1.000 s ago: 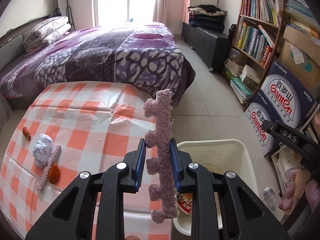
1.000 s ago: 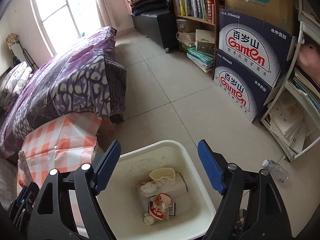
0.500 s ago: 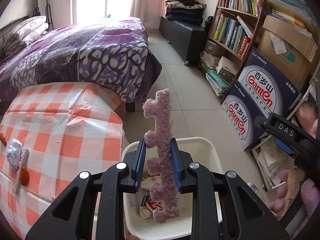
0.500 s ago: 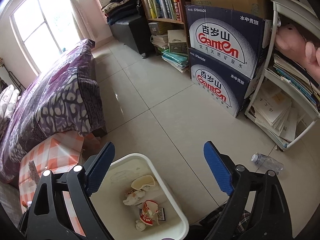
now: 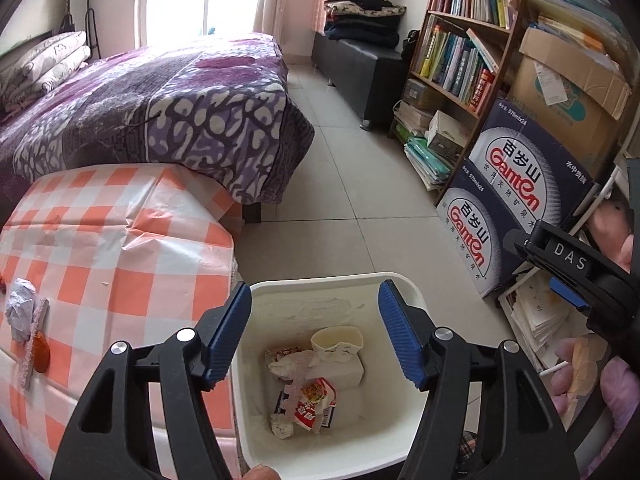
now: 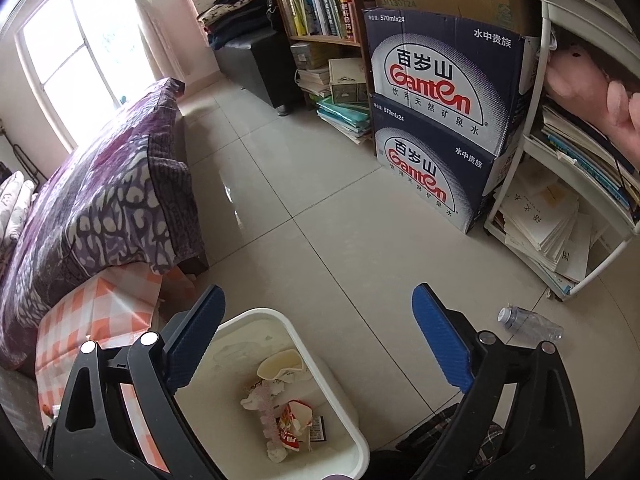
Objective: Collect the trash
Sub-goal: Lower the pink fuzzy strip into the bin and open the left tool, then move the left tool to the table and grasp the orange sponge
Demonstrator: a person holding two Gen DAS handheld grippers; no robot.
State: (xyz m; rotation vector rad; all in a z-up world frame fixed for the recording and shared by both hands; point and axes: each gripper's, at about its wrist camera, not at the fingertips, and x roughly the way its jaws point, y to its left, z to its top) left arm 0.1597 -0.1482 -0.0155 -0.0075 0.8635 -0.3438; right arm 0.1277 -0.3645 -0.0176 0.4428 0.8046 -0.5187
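Trash strip landed in the bin

Left gripper (image 5: 314, 332) jaws just spread apart, nothing between them. Pink jagged strip (image 5: 298, 378) lies inside the white bin (image 5: 332, 278) on wrappers. Right gripper (image 6: 318, 338) gapes wide, empty too.

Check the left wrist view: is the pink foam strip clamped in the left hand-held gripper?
No, the left hand-held gripper stands open and empty, and the pink foam strip lies in the white bin.
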